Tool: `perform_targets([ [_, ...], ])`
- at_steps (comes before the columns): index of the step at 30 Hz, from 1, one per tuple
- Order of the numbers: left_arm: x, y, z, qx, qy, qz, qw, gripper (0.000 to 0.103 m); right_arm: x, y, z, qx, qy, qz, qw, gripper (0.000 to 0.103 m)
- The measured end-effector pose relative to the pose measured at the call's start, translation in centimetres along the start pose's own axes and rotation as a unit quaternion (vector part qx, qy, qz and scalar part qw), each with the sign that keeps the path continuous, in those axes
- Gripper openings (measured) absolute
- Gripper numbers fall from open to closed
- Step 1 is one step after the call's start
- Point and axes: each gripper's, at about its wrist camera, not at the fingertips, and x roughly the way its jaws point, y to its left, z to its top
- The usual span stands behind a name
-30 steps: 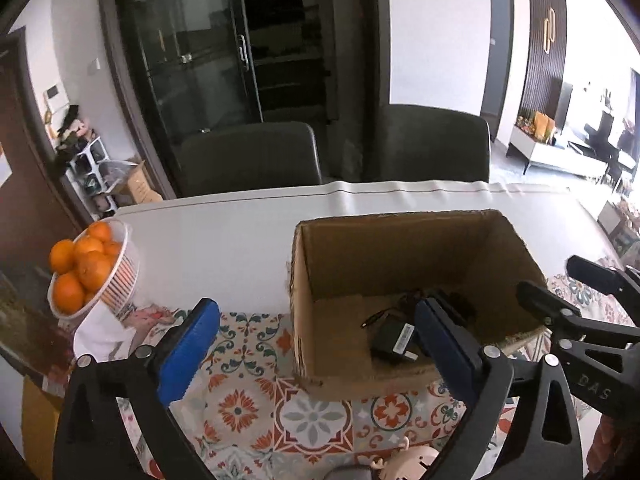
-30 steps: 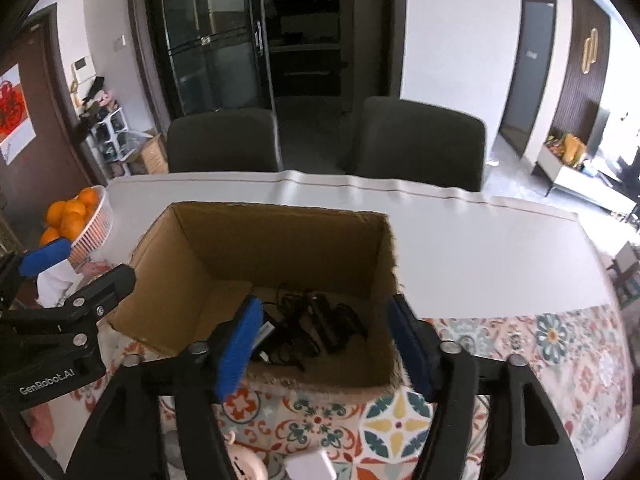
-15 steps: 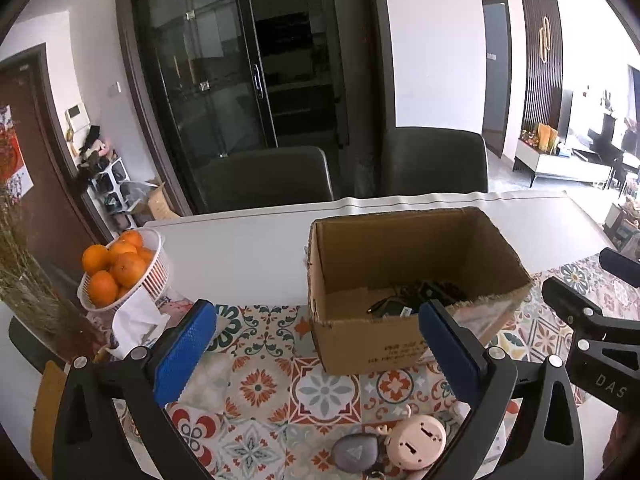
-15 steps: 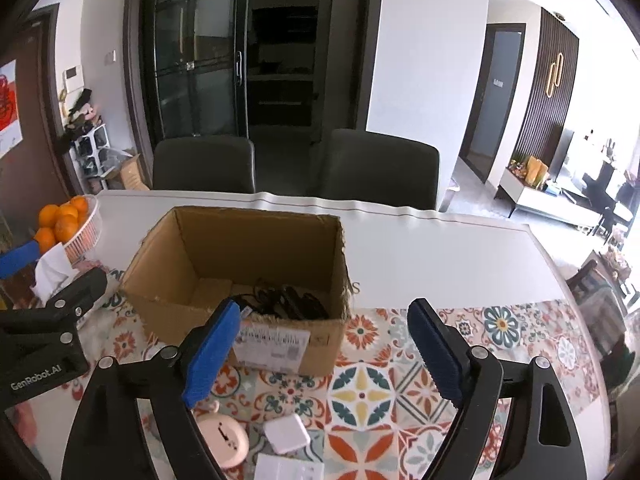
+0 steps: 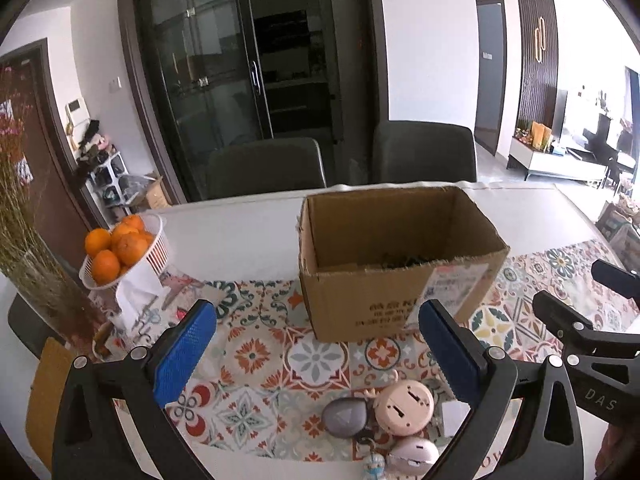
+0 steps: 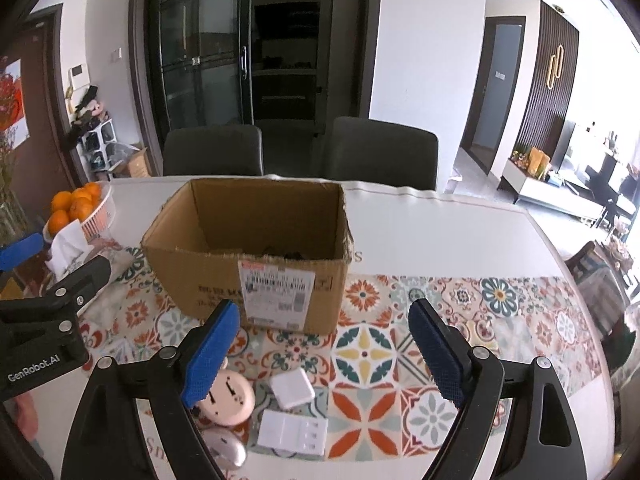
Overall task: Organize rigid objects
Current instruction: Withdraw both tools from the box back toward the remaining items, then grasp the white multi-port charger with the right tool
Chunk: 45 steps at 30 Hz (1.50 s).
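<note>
Both the left hand-held gripper (image 5: 316, 352) and the right hand-held gripper (image 6: 324, 344) are held wide apart with nothing gripped. The cardboard box (image 6: 248, 240) is set on the worktop (image 6: 440, 232); small round devices (image 5: 404, 404) and white adapters (image 6: 291, 389) are seen before it.

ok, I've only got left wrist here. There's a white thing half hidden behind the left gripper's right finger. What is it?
Observer: Right wrist shows it whole: a white square block lying flat on the patterned cloth, in front of the cardboard box.
Operator: Just the one?
Observer: No. A flat white rectangular piece lies right beside it, on the side nearer the camera.
Operator: Right gripper holding anything?
Observer: No. The right gripper is open, with nothing between its fingers.
</note>
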Motion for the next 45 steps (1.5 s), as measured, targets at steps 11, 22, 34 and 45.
perform_targets([
  [11,0.1,-0.2,-3.5,-0.005,0.039,-0.002,0.9992,0.103,0.3,0.4,-3.3,-0.005,0.035,0.012,0.999,0.087],
  [22,1.6,-0.4,-6.9,-0.007,0.097,-0.012,0.9952,0.103,1.7,1.1,-6.5,-0.014,0.088,0.027,0.996,0.087],
  [34,4.6,-0.4,-11.0,-0.009,0.173,-0.008,0.9848,0.103,5.3,1.9,-10.2,-0.013,0.167,0.052,0.985,0.087],
  [45,6.9,-0.9,-12.7,0.009,0.204,0.009,0.9789,0.103,9.4,1.7,-12.8,0.002,0.232,0.066,0.970,0.087],
])
